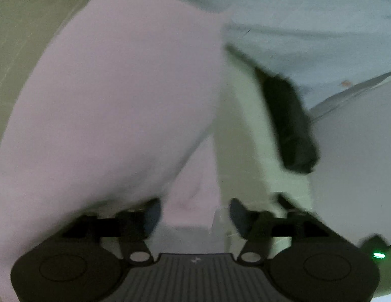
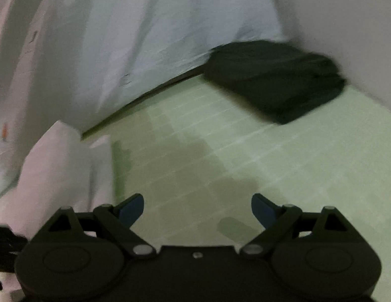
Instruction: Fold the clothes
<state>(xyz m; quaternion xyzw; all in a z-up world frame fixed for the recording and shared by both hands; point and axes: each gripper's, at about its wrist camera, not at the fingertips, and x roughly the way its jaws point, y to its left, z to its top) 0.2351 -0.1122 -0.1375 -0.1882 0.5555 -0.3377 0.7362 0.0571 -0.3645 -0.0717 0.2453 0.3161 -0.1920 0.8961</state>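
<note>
A pale pink garment point(image 1: 115, 95) fills the left and middle of the blurred left wrist view, draping over the left finger. My left gripper point(image 1: 195, 214) is open, with pink cloth lying between and over its fingers. In the right wrist view the pink garment point(image 2: 57, 171) lies at the lower left on a light green mat point(image 2: 246, 163). My right gripper point(image 2: 198, 211) is open and empty above the mat. A folded dark garment point(image 2: 273, 78) lies at the far right of the mat; it also shows in the left wrist view point(image 1: 291, 123).
A pale blue-white sheet point(image 2: 145, 37) hangs behind the mat's far edge. A plain wall point(image 2: 346, 20) stands at the right. A small device with a green light point(image 1: 378, 254) shows at the left view's lower right.
</note>
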